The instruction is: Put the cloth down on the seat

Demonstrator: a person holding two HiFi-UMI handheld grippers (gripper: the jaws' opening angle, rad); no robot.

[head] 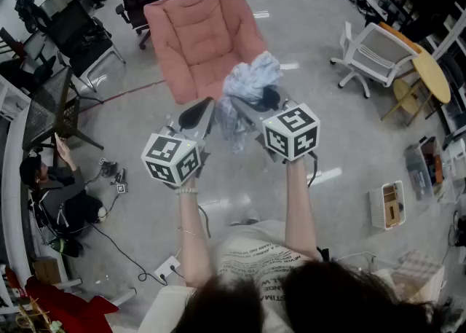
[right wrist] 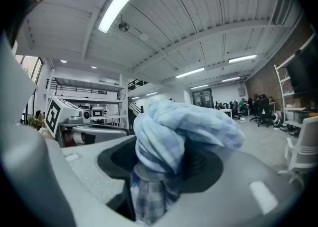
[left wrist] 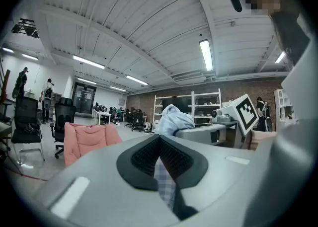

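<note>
A light blue checked cloth (head: 251,82) hangs bunched in the air between my two grippers, in front of the pink armchair (head: 204,36). My right gripper (head: 251,109) is shut on the thick bunch, which fills its jaws in the right gripper view as the cloth (right wrist: 171,131). My left gripper (head: 204,109) is shut on a thin strip of the same cloth (left wrist: 165,181), pinched between its black pads (left wrist: 144,154). From the left gripper (left wrist: 160,139) the armchair (left wrist: 89,139) stands ahead to the left, its seat bare. The right gripper (right wrist: 164,154) points level.
A white office chair (head: 371,55) and a round wooden table (head: 429,76) stand at the right. Black chairs (head: 80,33) and desks line the left, where a person (head: 54,193) sits on the floor among cables. A small crate (head: 388,204) sits at lower right.
</note>
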